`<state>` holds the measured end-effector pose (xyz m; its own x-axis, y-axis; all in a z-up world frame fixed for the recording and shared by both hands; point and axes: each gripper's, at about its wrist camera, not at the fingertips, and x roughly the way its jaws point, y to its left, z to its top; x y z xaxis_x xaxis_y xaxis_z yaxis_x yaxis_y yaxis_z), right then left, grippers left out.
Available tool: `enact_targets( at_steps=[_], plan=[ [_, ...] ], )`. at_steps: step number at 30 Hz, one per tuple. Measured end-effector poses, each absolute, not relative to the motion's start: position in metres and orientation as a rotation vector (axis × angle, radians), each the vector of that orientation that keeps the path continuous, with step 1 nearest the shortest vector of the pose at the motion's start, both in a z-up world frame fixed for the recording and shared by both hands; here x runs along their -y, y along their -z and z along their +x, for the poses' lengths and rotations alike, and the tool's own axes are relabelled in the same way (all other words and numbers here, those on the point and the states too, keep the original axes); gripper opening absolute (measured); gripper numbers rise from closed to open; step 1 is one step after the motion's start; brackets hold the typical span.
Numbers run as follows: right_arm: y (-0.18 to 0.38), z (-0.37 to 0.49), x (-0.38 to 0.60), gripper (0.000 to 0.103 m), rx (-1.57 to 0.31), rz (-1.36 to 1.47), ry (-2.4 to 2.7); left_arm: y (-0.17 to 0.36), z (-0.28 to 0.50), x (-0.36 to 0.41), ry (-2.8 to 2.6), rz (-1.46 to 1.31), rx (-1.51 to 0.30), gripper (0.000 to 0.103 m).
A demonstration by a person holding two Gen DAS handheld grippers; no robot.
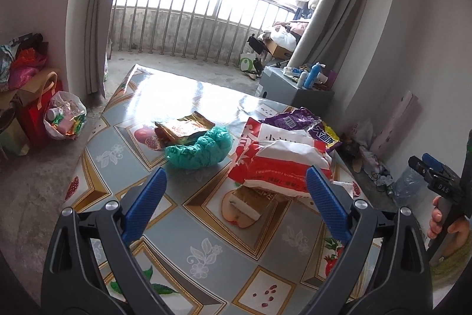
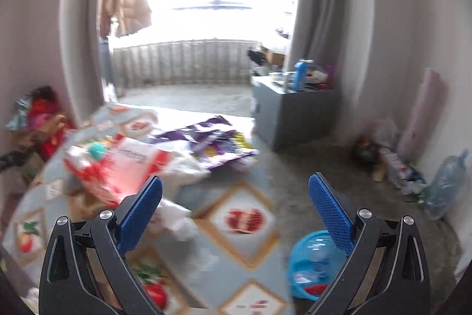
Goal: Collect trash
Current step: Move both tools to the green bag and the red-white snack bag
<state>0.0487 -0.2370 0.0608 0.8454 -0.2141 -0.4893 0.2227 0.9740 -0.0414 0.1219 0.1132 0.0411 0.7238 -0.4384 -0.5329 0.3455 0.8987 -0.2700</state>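
Left gripper (image 1: 236, 185): fingers spread, empty, over the patterned tabletop (image 1: 206, 226).
Right gripper (image 2: 236, 191): fingers spread, empty.
Red-and-white plastic bag (image 1: 280, 164): lying crumpled on tabletop.

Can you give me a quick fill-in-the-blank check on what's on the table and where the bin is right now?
1. The crumpled plastic bag lying on the table is ____ in colour.
2. The gold snack wrapper lies against the far side of the ____ bag.
3. The blue bin stands on the ____, beside the table.
4. The right gripper has its jaws ____, with nothing between them.

Missing words: green; green; floor; open
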Motion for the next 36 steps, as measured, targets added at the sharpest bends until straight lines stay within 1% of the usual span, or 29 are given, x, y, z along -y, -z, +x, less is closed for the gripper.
enact_targets(
  at_steps=[4,7,9,11,12,13,15,16,17,19,21,25,29,31,36],
  plan=[
    [-0.054,0.056,0.207,0.096,-0.531,0.078,0.132,-0.041,0.133,-0.120,0.407,-0.130,-0.613,0.091],
    [-0.044,0.060,0.198,0.096,-0.567,0.213,0.045,-0.041,0.146,-0.127,0.413,-0.133,-0.618,0.091],
    [-0.034,0.066,0.197,0.093,-0.606,0.332,-0.016,-0.038,0.155,-0.129,0.420,-0.127,-0.624,0.091],
    [-0.024,0.069,0.199,0.087,-0.641,0.439,-0.058,-0.035,0.166,-0.131,0.430,-0.116,-0.625,0.091],
    [-0.016,0.072,0.203,0.086,-0.665,0.518,-0.080,-0.034,0.171,-0.131,0.436,-0.109,-0.625,0.088],
    [-0.010,0.075,0.207,0.082,-0.685,0.588,-0.098,-0.032,0.177,-0.131,0.444,-0.102,-0.628,0.081],
    [0.008,0.083,0.216,0.077,-0.738,0.742,-0.127,-0.028,0.191,-0.132,0.463,-0.096,-0.637,0.076],
    [0.016,0.086,0.220,0.074,-0.760,0.804,-0.135,-0.027,0.196,-0.131,0.471,-0.096,-0.642,0.070],
    [0.021,0.087,0.222,0.072,-0.774,0.842,-0.137,-0.024,0.204,-0.131,0.486,-0.095,-0.649,0.067],
    [0.032,0.092,0.226,0.070,-0.796,0.922,-0.140,-0.022,0.215,-0.129,0.520,-0.086,-0.655,0.060],
    [0.043,0.098,0.231,0.068,-0.818,1.013,-0.145,-0.019,0.225,-0.125,0.559,-0.061,-0.654,0.057],
    [0.064,0.105,0.233,0.063,-0.868,1.162,-0.146,-0.009,0.240,-0.114,0.635,0.007,-0.663,0.056],
    [0.081,0.117,0.228,0.062,-0.907,1.235,-0.132,0.005,0.253,-0.104,0.682,0.092,-0.689,0.057],
    [0.091,0.122,0.228,0.062,-0.920,1.279,-0.120,0.012,0.259,-0.098,0.685,0.137,-0.705,0.066],
    [0.109,0.134,0.225,0.058,-0.948,1.351,-0.118,0.033,0.276,-0.091,0.690,0.191,-0.758,0.066]
  ],
)
